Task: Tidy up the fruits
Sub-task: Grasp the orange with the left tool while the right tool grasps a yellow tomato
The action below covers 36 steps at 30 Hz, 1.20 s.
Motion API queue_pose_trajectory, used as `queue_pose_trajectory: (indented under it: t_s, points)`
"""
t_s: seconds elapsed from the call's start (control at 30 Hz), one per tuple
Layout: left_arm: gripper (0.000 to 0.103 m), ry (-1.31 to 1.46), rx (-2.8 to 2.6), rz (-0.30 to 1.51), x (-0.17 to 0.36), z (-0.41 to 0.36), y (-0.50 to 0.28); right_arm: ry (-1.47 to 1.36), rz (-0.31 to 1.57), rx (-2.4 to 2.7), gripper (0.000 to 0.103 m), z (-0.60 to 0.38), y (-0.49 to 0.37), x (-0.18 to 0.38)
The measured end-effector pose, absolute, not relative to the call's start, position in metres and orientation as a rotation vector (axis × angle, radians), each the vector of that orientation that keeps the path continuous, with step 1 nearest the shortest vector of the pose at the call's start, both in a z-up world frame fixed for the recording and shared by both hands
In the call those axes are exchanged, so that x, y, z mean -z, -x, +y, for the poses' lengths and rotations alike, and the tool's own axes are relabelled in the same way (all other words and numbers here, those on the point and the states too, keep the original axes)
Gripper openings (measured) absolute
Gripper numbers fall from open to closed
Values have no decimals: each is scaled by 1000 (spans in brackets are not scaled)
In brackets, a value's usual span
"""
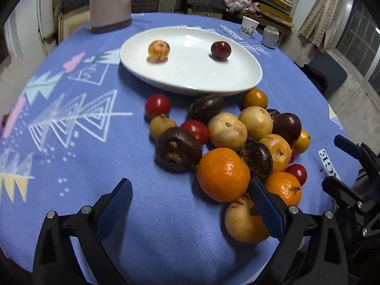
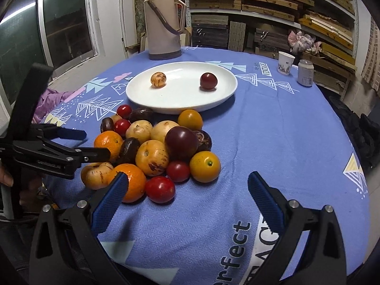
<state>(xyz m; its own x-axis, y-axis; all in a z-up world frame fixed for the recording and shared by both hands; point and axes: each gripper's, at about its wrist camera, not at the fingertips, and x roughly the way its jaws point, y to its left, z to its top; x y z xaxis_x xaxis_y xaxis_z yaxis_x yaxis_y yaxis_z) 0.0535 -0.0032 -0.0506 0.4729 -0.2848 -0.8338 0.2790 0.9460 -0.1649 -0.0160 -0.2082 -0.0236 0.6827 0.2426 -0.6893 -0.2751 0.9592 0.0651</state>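
Shelves (image 2: pixel 273 11) behind blue counter (image 2: pixel 273 130); right view alone shows whole flask (image 2: pixel 163 21). Both grippers' jaws apart, empty, near fruit pile (image 1: pixel 225 137).

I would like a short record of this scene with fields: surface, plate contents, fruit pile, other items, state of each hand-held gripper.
surface: round table with blue patterned cloth
plate: white oval ceramic plate holding two fruits, a pale orange one and a dark red one, apart
pile: mixed orange, yellow, red and dark purple fruits on the cloth, beside the plate
other items: beige thermos flask, paper cup, drink can
left hand-held gripper: open, empty
right hand-held gripper: open, empty
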Motion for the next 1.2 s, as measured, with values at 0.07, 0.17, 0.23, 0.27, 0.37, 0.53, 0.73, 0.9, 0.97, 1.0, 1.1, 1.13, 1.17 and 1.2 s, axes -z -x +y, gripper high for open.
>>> queue_pose_trajectory:
  t_s: [0.07,0.17,0.23,0.27,0.37,0.53,0.73,0.9,0.97,1.0,1.1,1.13,1.17,1.2]
  points:
    - [94,34,369,1029,54,-2,-56,40,771,-291,98,-209,15,24]
    - [72,60,418,1019,55,-7,-57,30,803,-295,98,-209,11,29]
    - [45,55,443,1016,56,-14,-58,32,823,-291,98,-209,9,33]
    - [45,49,436,1012,56,-16,-57,35,827,-286,98,-208,9,34]
    - [45,46,436,1011,56,-17,-56,32,827,-275,98,-210,7,34]
    - [47,89,454,1032,57,-11,-61,-35,837,-257,89,-228,1,36]
    - [48,77,458,1029,57,-13,-62,-52,920,-234,48,-238,-16,50]
    - [49,58,455,1021,57,-16,-65,-36,903,-251,48,-229,-27,50]
    - [49,55,456,1018,57,-17,-65,-28,909,-256,47,-225,-32,52]
    - [49,54,456,1014,57,-17,-66,-28,905,-255,45,-224,-34,52]
    - [48,47,459,1003,58,-19,-65,-57,911,-282,36,-226,-40,53]
    - [48,42,460,1001,58,-20,-65,-50,910,-280,36,-226,-39,52]
    - [48,39,461,1000,58,-20,-64,-52,911,-280,36,-226,-39,52]
    - [47,34,461,1001,58,-21,-64,-66,913,-281,36,-228,-38,51]
